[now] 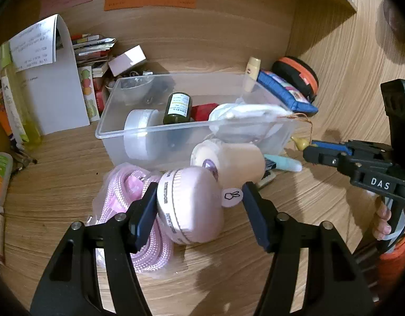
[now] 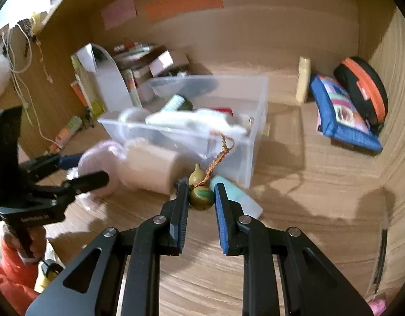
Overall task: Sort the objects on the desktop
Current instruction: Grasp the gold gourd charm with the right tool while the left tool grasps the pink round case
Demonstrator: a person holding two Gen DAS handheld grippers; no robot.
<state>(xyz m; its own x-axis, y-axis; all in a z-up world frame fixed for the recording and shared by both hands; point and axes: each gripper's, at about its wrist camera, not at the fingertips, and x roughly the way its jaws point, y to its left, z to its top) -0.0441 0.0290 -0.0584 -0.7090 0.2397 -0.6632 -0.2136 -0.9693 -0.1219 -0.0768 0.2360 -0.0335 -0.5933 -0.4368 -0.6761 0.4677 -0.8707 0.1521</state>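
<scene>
We hold the left claw (image 1: 198, 205) spread around the pink pouch (image 1: 190, 208) lying mid-worktop before the clear bin (image 1: 149, 131), and the right claw (image 2: 201, 197) spread astride the small gourd charm (image 2: 201, 193), both apparently lined up for binning.
</scene>
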